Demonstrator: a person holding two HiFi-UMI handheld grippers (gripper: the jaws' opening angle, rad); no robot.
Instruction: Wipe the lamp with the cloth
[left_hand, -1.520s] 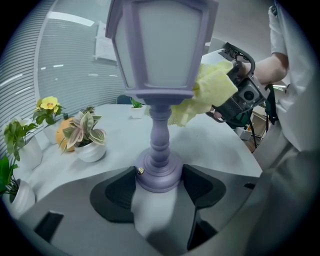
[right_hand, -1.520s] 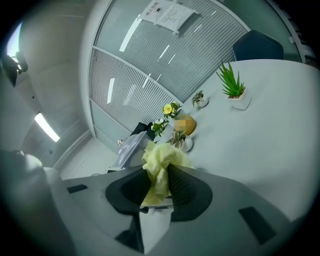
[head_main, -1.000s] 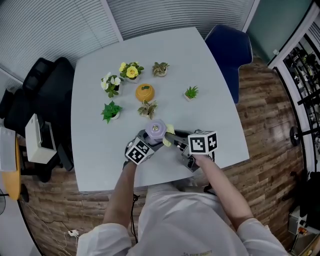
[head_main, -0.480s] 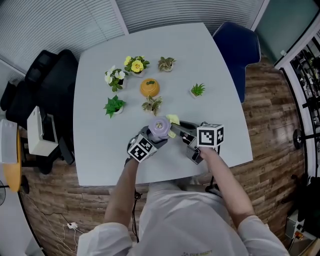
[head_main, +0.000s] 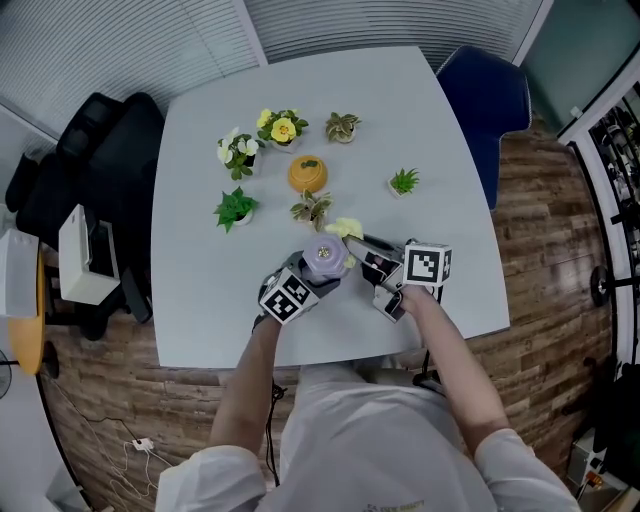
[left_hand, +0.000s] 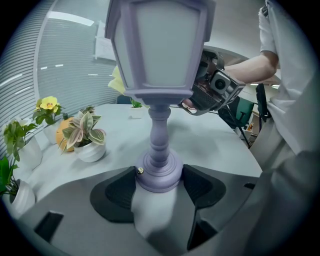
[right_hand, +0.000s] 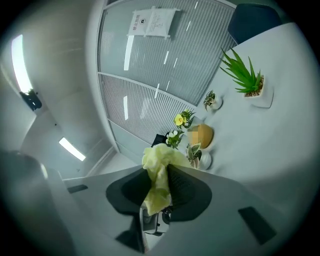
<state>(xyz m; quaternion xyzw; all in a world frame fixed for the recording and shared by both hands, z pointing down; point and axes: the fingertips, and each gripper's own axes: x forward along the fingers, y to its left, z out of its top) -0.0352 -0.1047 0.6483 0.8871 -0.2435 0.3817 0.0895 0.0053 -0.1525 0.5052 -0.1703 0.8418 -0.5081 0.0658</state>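
Lilac lamp (head_main: 324, 258), shaped like a small street lantern, stands upright near the front edge of a pale table (head_main: 200, 150). Closest to the person, the left gripper (left_hand: 160, 189) clamps the lamp's round base between both jaws, steadying it. Just right of the lamp, the right gripper (right_hand: 159, 192) is pinched tight on a yellow cloth (right_hand: 159, 170). The cloth's bunched end sits at the far side of the lamp's head, though actual contact cannot be confirmed. Beyond the lamp stand a leafy potted plant (head_main: 313, 209), then an orange pot (head_main: 309, 174). Wiping seems under way at the head, and the stem and base probably remain to be done.
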